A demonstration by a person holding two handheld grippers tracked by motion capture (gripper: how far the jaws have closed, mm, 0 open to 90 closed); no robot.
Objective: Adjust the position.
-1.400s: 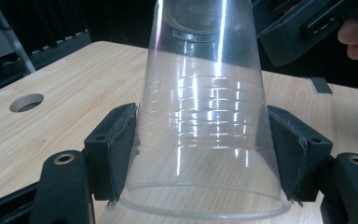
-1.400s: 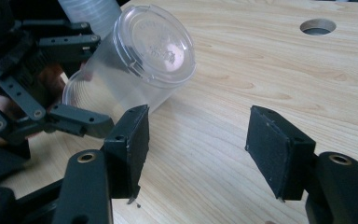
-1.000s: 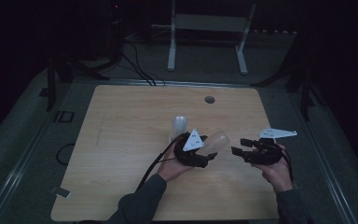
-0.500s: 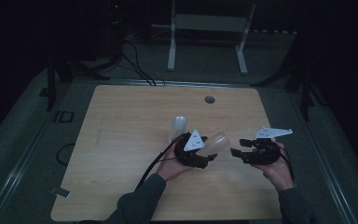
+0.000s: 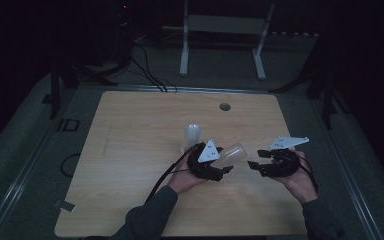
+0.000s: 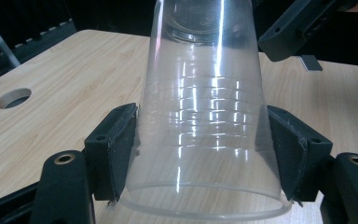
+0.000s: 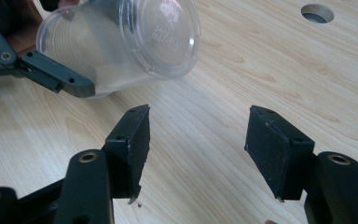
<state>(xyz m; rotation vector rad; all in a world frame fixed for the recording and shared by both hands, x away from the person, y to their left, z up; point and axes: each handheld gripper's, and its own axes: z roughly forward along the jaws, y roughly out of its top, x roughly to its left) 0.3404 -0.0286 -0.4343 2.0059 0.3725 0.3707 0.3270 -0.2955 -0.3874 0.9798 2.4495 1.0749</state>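
From the high view, a wooden table [image 5: 130, 150] sits in a dark room. The left gripper [image 5: 219, 170] is near the middle of the table, a bit toward the near edge. It holds a clear plastic cup [image 5: 232, 152] that lies tipped on its side, with its bottom toward the right gripper [image 5: 256, 166]. The two grippers are near each other but do not touch. A second clear cup [image 5: 191, 136] stands upside down just behind the left gripper. A round hole [image 5: 224, 106] is in the table close to the far edge.

In the left gripper view, the cup [image 6: 205, 116] sits between the two black pads. Both pads press on its sides close to the rim, so the cup is gripped. The hole [image 6: 13, 98] shows at the left.

In the right gripper view, the right gripper [image 7: 196, 144] stands open over bare wood, with nothing between its pads. Its jaws have just been closing a little. The cup [image 7: 121, 46] is just ahead of them, bottom first, held by the left gripper [image 7: 51, 77]. The hole [image 7: 317, 13] shows at the top right.
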